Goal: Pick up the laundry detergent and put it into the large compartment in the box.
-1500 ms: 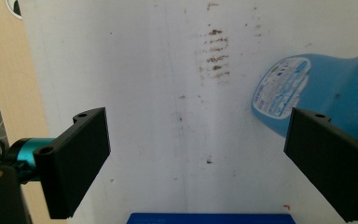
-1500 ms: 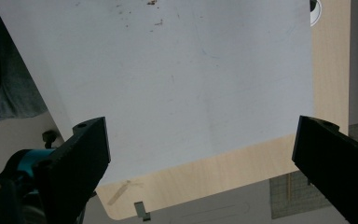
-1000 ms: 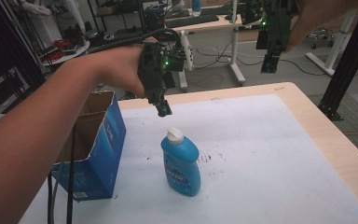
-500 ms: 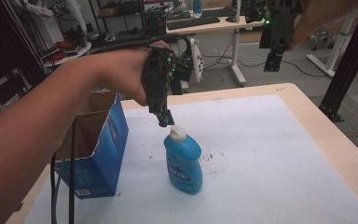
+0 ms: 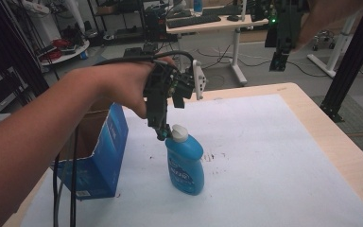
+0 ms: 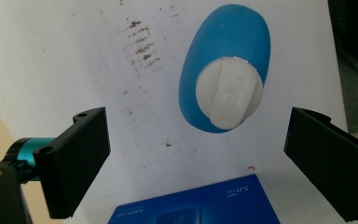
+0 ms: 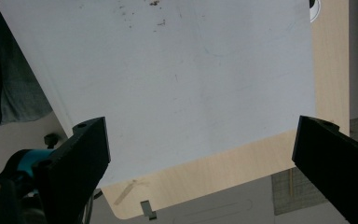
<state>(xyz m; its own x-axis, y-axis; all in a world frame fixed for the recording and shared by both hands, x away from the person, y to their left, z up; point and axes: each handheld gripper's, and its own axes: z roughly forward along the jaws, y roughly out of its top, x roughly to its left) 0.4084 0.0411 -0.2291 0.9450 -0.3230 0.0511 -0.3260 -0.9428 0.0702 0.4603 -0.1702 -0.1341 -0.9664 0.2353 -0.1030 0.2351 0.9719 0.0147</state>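
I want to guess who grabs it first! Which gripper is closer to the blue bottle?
Left. The left gripper hangs just above the blue bottle, jaws open by its white cap. The right gripper is held high, far off over the table's back right.

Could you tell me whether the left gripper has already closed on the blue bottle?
No, the left gripper is wide open above the blue bottle, touching nothing.

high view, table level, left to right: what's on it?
Blue cardboard box → left gripper → blue bottle with white cap → bare white mat → table's wooden edge.
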